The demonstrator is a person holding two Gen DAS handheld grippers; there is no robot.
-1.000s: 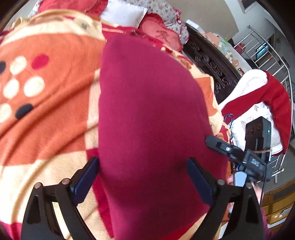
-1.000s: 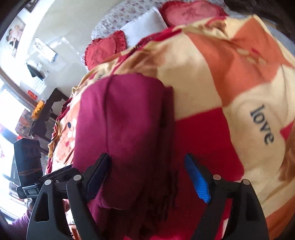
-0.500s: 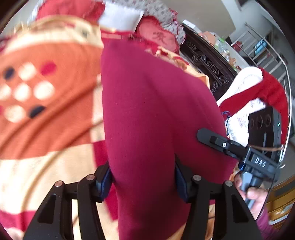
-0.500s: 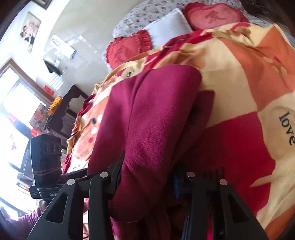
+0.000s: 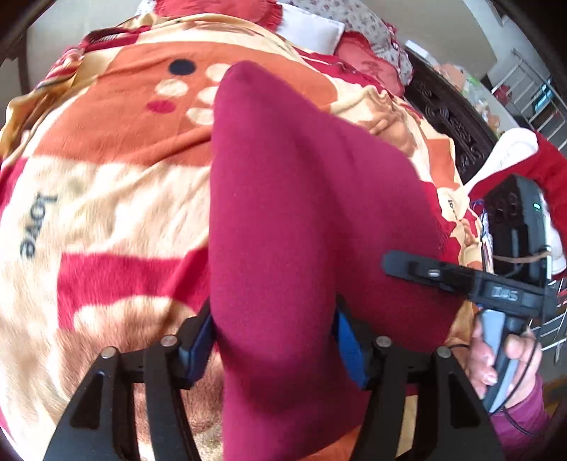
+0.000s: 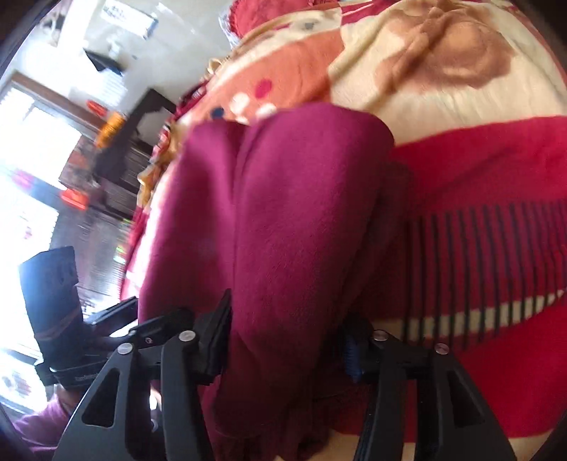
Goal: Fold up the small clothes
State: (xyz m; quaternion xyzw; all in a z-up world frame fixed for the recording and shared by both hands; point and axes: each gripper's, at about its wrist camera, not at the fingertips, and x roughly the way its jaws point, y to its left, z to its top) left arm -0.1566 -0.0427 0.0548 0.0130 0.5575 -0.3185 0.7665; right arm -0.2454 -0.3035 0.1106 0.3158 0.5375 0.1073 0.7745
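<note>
A maroon fleece garment (image 5: 283, 212) lies lengthwise on a patterned blanket (image 5: 106, 159), its near end bunched and raised. My left gripper (image 5: 274, 337) has its blue pads pressed on that end from both sides, though the jaws are opening slightly. In the right wrist view the same garment (image 6: 290, 212) rises in a thick fold between the pads of my right gripper (image 6: 290, 329). That gripper also grips the cloth while its jaws ease open. The right gripper's body (image 5: 496, 283) shows in the left wrist view, held by a hand (image 5: 503, 358).
The orange, cream and red blanket (image 6: 460, 88) covers the whole bed. Pillows (image 5: 312, 32) lie at the far end. Dark carved wooden furniture (image 5: 450, 120) runs along the right side. Red and white clothes (image 5: 514, 156) hang beside a metal rail.
Both grippers went from wide open astride the garment to closed on its near end. They then carried it across the blanket, and the cloth now stands up in a bunched fold.
</note>
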